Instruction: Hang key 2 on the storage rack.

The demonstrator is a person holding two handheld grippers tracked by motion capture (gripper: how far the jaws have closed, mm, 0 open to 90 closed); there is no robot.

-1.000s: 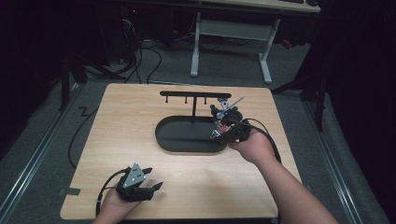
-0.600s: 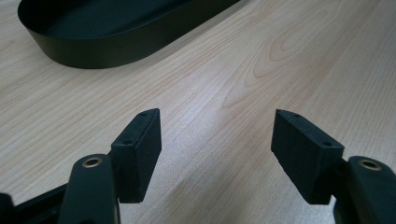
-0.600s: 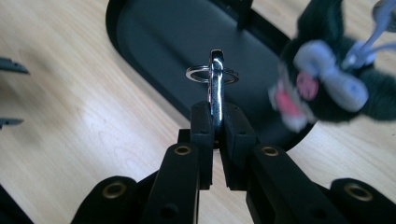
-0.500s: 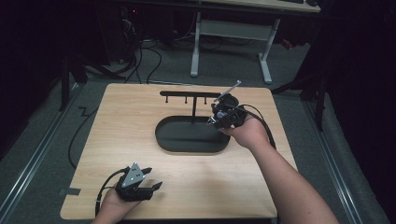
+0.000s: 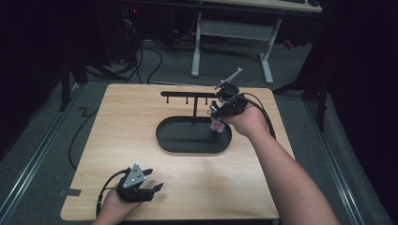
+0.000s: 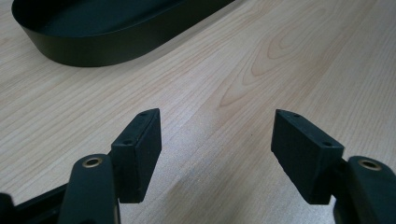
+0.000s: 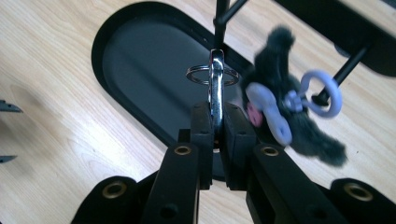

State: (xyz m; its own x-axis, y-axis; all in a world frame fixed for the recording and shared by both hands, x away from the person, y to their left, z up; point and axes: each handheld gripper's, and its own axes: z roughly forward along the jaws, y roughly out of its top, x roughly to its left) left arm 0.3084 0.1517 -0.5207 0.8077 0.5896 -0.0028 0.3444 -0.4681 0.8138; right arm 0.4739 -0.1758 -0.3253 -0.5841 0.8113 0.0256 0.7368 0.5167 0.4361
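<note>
My right gripper (image 7: 215,112) is shut on a silver clip (image 7: 216,77) that carries a key ring and a black furry charm (image 7: 299,135) with a lilac clasp (image 7: 273,112). In the high view that gripper (image 5: 217,111) hangs over the right end of the black oval tray (image 5: 180,143), just below the right end of the black peg rack (image 5: 187,94); the charm (image 5: 217,125) dangles beneath it. My left gripper (image 5: 151,180) rests open at the table's near left. Its jaws (image 6: 217,135) stand wide apart with bare wood between them.
The rack's post rises from the tray (image 7: 140,60), with short pegs under the bar. The tray's rim (image 6: 93,49) lies ahead of the left gripper. A cable (image 5: 265,115) trails from the right gripper. Desk legs stand on the floor behind the table.
The right hand has lifted the keychain and carried it away from the person, from the tray's right rim up towards the rack's right end. The left gripper has stayed put.
</note>
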